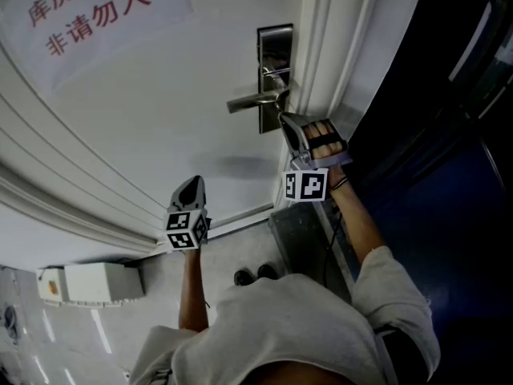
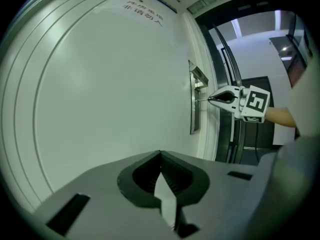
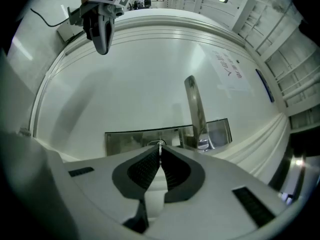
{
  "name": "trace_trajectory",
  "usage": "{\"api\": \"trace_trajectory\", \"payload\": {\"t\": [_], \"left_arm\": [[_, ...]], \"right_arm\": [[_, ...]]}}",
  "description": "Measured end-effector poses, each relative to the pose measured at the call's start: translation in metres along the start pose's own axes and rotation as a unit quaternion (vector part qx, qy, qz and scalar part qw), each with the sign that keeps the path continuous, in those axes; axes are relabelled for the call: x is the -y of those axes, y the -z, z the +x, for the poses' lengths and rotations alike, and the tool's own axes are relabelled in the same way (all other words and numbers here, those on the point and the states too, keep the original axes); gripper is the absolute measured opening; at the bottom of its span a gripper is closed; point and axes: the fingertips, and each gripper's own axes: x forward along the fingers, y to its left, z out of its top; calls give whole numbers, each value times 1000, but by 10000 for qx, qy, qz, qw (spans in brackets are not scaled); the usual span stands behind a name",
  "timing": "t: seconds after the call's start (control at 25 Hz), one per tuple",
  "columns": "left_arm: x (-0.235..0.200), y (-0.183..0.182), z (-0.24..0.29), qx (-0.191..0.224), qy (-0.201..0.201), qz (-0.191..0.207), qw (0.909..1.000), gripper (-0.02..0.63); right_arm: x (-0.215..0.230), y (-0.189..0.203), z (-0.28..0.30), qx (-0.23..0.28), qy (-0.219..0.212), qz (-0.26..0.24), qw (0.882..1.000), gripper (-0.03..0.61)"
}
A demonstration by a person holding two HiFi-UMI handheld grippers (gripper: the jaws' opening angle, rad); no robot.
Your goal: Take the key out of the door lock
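A steel lock plate [image 1: 275,46] with a lever handle [image 1: 252,99] sits at the white door's right edge. My right gripper [image 1: 283,118] is level at the plate's lower end, shut on a thin metal key [image 3: 160,144] pinched at its tips. In the left gripper view the key [image 2: 202,100] spans from the right gripper [image 2: 211,99] to the lock plate [image 2: 194,115]. Whether its tip sits in the keyhole I cannot tell. My left gripper [image 1: 192,182] hangs lower left, away from the lock, shut with nothing in it [image 2: 160,154].
The white door [image 1: 160,119] carries a paper notice with red characters [image 1: 88,14] at upper left. The door frame [image 1: 337,46] and a dark opening lie to the right. A white box [image 1: 92,283] sits on the floor at lower left.
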Motion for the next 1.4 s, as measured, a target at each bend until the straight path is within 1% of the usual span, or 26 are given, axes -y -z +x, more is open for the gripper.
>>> {"api": "trace_trajectory", "payload": {"t": [0.16, 0.24, 0.32, 0.4, 0.44, 0.48, 0.52, 0.56, 0.64, 0.68, 0.72, 0.76, 0.8, 0.88, 0.96, 1.04, 1.12, 1.2, 1.4], "left_arm": [[6, -5, 2, 50, 53, 26, 10000, 18], [7, -4, 3, 44, 55, 37, 10000, 18], [7, -4, 2, 43, 34, 40, 10000, 18], [6, -6, 1, 51, 3, 57, 10000, 18], [5, -7, 0, 57, -9, 74, 10000, 18], [5, -8, 0, 63, -18, 94, 9999, 18], [4, -9, 0, 68, -26, 112, 9999, 18], [3, -10, 0, 75, -35, 127, 9999, 18], [1, -11, -1, 89, -57, 144, 9998, 18], [1, -12, -2, 90, -67, 148, 9998, 18], [0, -12, -2, 88, -73, 151, 9998, 18], [0, -12, -3, 84, -75, 153, 9998, 18], [0, -12, -3, 81, -73, 153, 9998, 18], [-1, -11, -3, 76, -78, 149, 9998, 18], [-3, -10, -4, 65, -101, 148, 9998, 17], [-5, -9, -6, 62, -138, 140, 9998, 18], [-8, -10, -9, 76, -179, 130, 9997, 18], [-12, -10, -13, 91, -235, 119, 9996, 18], [-30, -12, -28, 149, -490, 80, 9987, 18]], "right_arm": [[1, -5, -7, 79, 3, 434, 9990, 31], [2, -5, -10, 117, -18, 752, 9971, 31], [3, -4, -14, 164, -52, 1240, 9921, 31], [5, -2, -18, 211, -98, 1931, 9809, 31], [6, 0, -20, 239, -135, 2348, 9717, 31], [5, 2, -22, 275, -185, 2803, 9593, 31], [3, 3, -24, 318, -257, 3283, 9437, 31], [0, 5, -26, 367, -342, 3766, 9250, 31], [-10, 8, -29, 457, -487, 4636, 8835, 31], [-16, 10, -31, 474, -546, 4976, 8644, 31], [-23, 11, -33, 468, -597, 5238, 8485, 31], [-29, 12, -35, 442, -636, 5430, 8362, 31], [-35, 13, -37, 408, -662, 5575, 8265, 31], [-46, 16, -40, 338, -686, 5803, 8108, 31], [-54, 18, -42, 276, -707, 5944, 8006, 31], [-59, 18, -42, 241, -734, 6006, 7958, 31], [-62, 16, -41, 242, -763, 6040, 7929, 31], [-64, 11, -40, 277, -809, 6039, 7925, 31], [-68, -18, -32, 495, -971, 6075, 7868, 31]]}}
